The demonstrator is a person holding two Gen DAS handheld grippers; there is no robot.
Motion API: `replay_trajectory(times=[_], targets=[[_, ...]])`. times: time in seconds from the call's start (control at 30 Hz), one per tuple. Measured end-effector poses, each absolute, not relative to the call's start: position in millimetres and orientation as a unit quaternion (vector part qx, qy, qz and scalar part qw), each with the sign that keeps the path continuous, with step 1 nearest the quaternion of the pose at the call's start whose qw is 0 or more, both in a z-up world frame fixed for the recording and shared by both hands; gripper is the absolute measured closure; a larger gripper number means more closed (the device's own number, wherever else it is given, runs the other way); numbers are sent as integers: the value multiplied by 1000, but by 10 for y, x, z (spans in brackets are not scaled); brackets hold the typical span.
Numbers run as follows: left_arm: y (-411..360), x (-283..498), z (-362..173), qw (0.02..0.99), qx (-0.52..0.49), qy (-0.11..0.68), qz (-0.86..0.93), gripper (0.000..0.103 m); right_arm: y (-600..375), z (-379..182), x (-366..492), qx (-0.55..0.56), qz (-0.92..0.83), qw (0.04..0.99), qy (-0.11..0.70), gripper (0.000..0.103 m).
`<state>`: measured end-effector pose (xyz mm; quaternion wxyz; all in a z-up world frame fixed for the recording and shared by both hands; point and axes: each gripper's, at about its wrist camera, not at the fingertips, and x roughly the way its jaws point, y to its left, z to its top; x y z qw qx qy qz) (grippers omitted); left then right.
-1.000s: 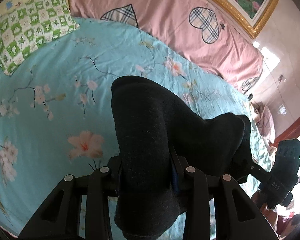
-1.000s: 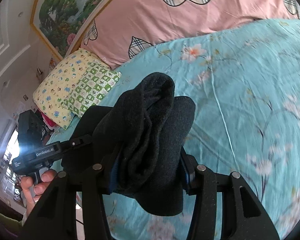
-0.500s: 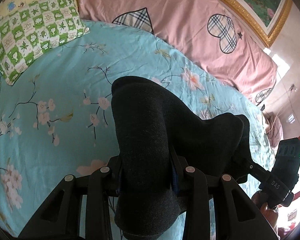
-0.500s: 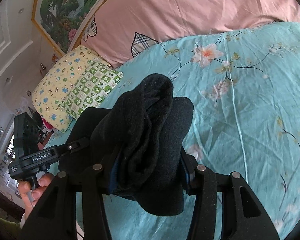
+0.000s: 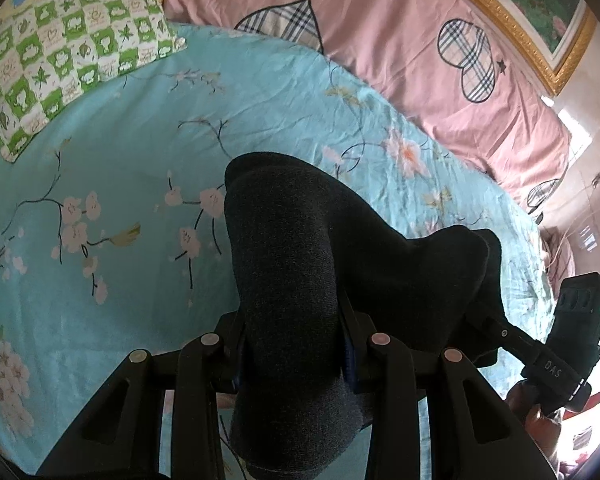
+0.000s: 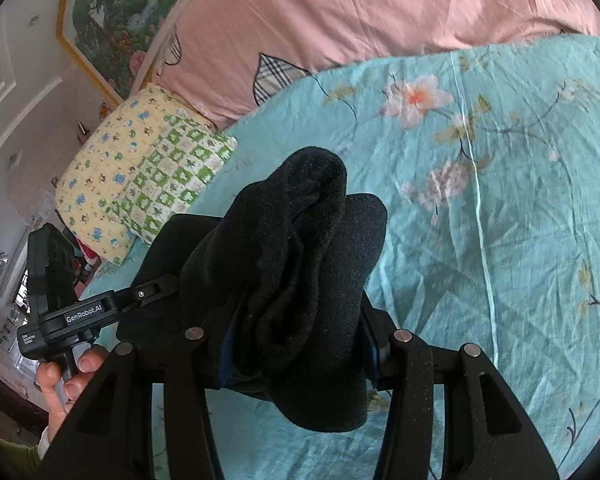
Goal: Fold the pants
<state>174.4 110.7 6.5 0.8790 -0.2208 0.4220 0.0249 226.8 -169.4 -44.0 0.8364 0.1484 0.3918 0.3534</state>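
The black pants hang between both grippers above the turquoise floral bedsheet. My left gripper is shut on a thick fold of the pants, which bulges over and hides the fingertips. The cloth stretches right toward the other gripper, seen at the right edge. In the right wrist view my right gripper is shut on a bunched fold of the pants. The left gripper and the hand holding it show at the left.
A green checked pillow lies at the bed's far left, next to a yellow one. A pink quilt with plaid hearts runs along the head of the bed. A gold-framed painting hangs behind it.
Both grippers have moved forward over the bed toward the pillows and pink quilt, still holding the pants. The grips have not changed.
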Motion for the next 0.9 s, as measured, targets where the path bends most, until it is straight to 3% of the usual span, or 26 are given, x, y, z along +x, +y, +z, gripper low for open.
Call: replay_trajectory(times=[0.53,0.9], targets=[[1036,1655,-53,884,-186,427,38,39,-1889,-573,2199,113,317,859,386,41],[913,1283,64,892,-167,418,45,32,-1986,-440,1868,107,307,876,356,40]])
